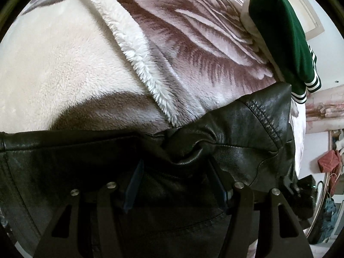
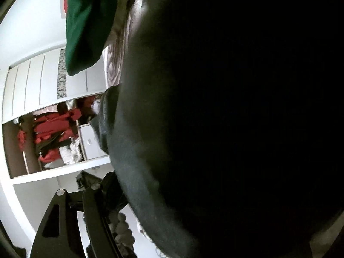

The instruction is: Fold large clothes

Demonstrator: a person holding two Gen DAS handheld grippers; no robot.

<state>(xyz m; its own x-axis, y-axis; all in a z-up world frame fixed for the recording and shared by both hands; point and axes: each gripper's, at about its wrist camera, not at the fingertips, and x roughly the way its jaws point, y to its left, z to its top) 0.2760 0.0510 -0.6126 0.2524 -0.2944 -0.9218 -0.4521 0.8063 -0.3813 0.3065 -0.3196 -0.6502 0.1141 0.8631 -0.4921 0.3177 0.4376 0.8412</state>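
A black leather jacket (image 1: pixel 236 137) is bunched across the lower half of the left wrist view. My left gripper (image 1: pixel 178 161) has its two fingers apart with a thick fold of the leather pinched between them, held above the bed. In the right wrist view the same black jacket (image 2: pixel 215 118) hangs right against the lens and fills most of the frame. My right gripper's fingertips are hidden behind it; only the left linkage (image 2: pixel 64 215) shows.
A cream fleece garment with a shaggy white edge (image 1: pixel 64 60) lies on a rose-print bed blanket (image 1: pixel 193 43). A green jacket with white stripes (image 1: pixel 286 43) lies at the bed's far right, also in the right wrist view (image 2: pixel 86 25). An open wardrobe with red clothes (image 2: pixel 51 133) stands beyond.
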